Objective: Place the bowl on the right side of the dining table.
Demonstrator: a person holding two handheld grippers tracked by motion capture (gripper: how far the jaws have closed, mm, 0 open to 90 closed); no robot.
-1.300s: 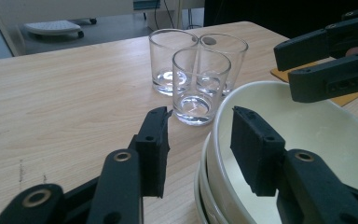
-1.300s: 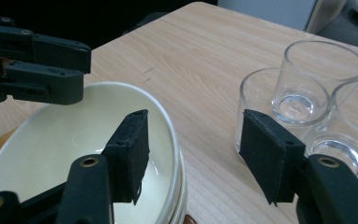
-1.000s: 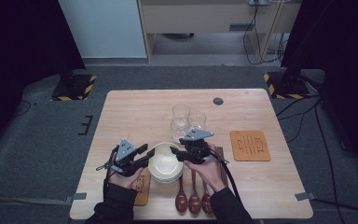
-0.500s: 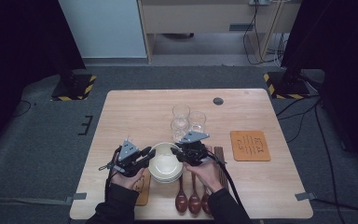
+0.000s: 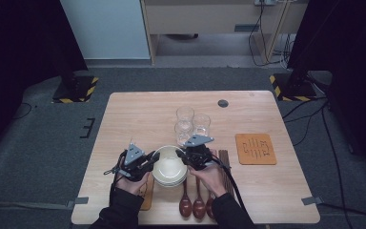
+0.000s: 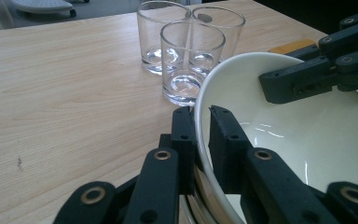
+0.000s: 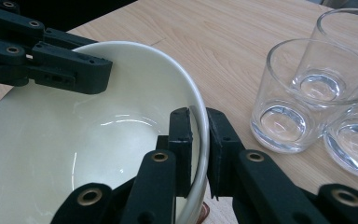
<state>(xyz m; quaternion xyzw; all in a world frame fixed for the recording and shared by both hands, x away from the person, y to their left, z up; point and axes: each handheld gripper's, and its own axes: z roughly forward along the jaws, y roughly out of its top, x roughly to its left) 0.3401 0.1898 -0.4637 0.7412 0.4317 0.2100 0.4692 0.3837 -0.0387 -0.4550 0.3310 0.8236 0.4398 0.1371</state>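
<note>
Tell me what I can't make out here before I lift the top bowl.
- Bowl stack, high view: count too small to tell; in the left gripper view the top bowl covers it.
- Wooden spoons, high view: handles hidden under the right hand.
- Cork mat: markings too small.

Lower bowls [image 5: 170, 181] of the stack mostly hidden beneath top bowl [image 5: 168, 164]

The bowl [image 5: 167, 164] is cream white, glossy and empty. It sits upright on top of a stack of similar bowls, between the two tongs. Its rim is pinched on opposite sides, one side by each pair of tongs.
</note>
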